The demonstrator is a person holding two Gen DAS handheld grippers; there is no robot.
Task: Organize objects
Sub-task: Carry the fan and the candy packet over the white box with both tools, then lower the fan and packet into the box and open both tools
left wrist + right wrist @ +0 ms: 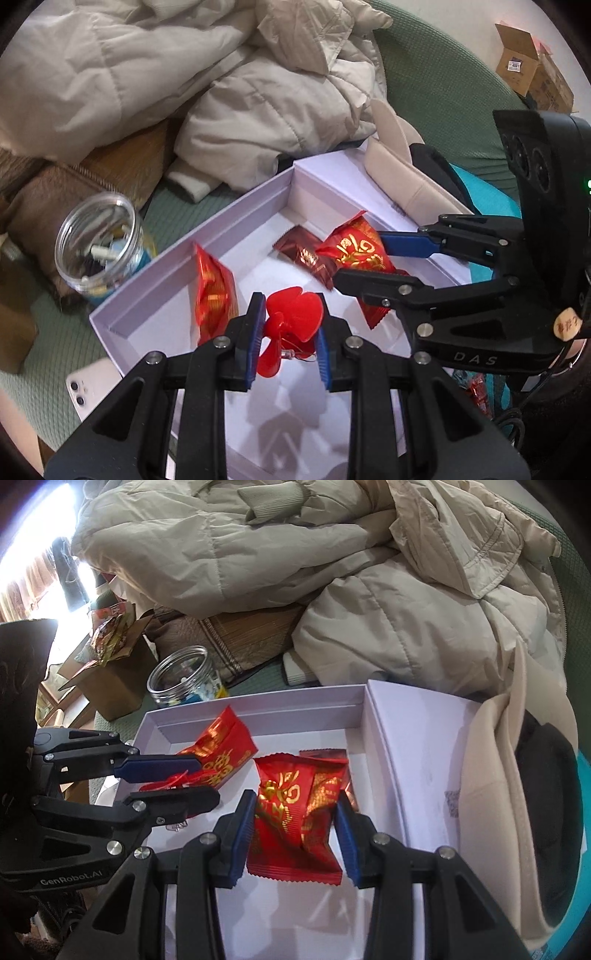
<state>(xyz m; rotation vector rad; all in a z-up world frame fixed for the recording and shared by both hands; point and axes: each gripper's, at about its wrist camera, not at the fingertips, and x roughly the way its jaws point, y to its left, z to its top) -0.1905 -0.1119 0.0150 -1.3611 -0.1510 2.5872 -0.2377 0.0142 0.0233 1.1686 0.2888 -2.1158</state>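
Observation:
A white shallow box [229, 221] [258, 709] lies open on a green sofa. My left gripper [288, 339] [173, 781] is shut on a red plastic flower-shaped fan [291, 314] and holds it over the box. My right gripper [295, 830] [364, 258] is shut on a red candy packet with gold print [291, 812] [358, 254], also above the box. Another red packet [214, 291] [221, 753] leans at the box's left wall. A dark red packet [306, 258] [325, 755] lies on the box floor.
A clear jar [99, 243] [184, 675] holding small items stands left of the box. A beige padded jacket [184, 74] [332, 572] is piled behind. A white phone [88, 387] lies at the box's near left. A cardboard box [110, 679] is at far left, a beige bag [517, 775] to the right.

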